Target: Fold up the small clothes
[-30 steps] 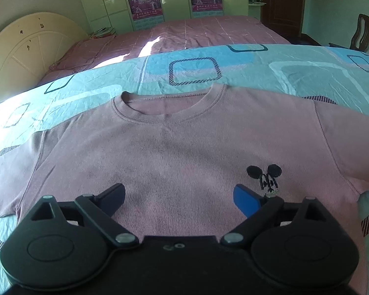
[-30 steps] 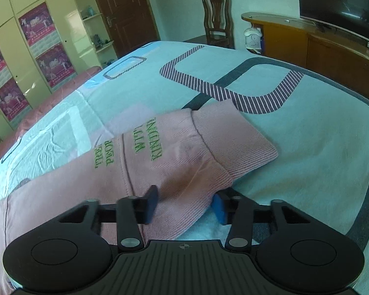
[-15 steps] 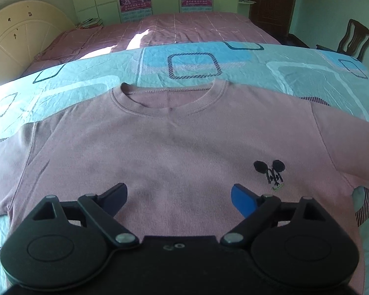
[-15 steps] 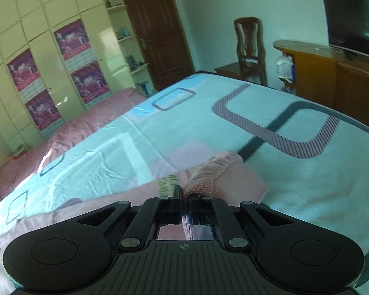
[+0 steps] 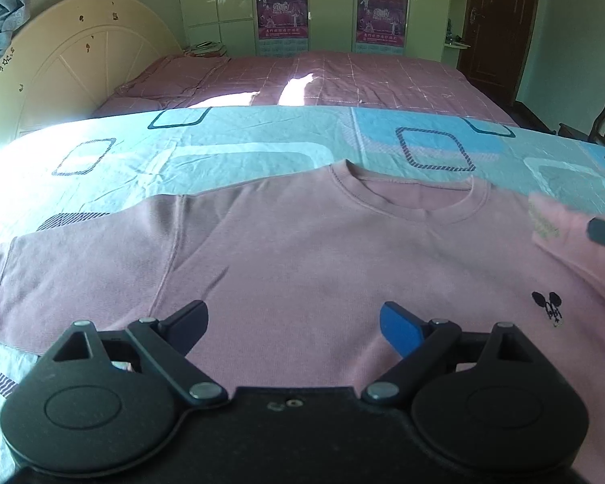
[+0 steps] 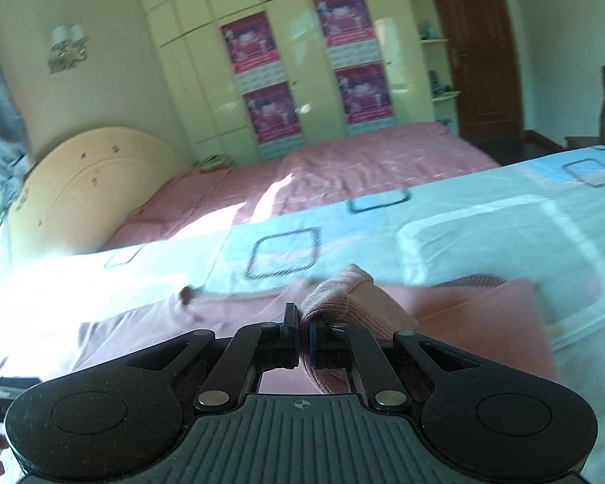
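While the right gripper [image 6: 301,336] was spread astride the ribbed cuff [image 6: 334,294] 1 s ago, its jaws are now clenched on that cuff. The sleeve [image 6: 455,314] is off the bed [image 6: 504,218] and carried in over the sweatshirt [image 5: 302,266] body. Left wrist view confirms: sleeve w/ green lettering comes in from the right edge, blurred, a bit of the right gripper's finger on it.

Meaning, as I read it: 1st fold under way, right sleeve being laid across the chest. Not set down yet.

Left gripper [image 5: 294,322] has shifted toward the garment's left side since 1 s ago; the mouse emblem [image 5: 547,304] now sits far right in its view. Jaws released, wide apart, nothing between them, hovering over the lower front near the left armhole seam. Prob. lining up for the left sleeve [image 5: 72,266], which lies flat and unfolded.

Sweatshirt: pink, face up, neckline [image 5: 411,197] away from the camera, spread on the teal patterned cover.

Containers: none seen in either view, no basket or bin, so nothing to report inside.
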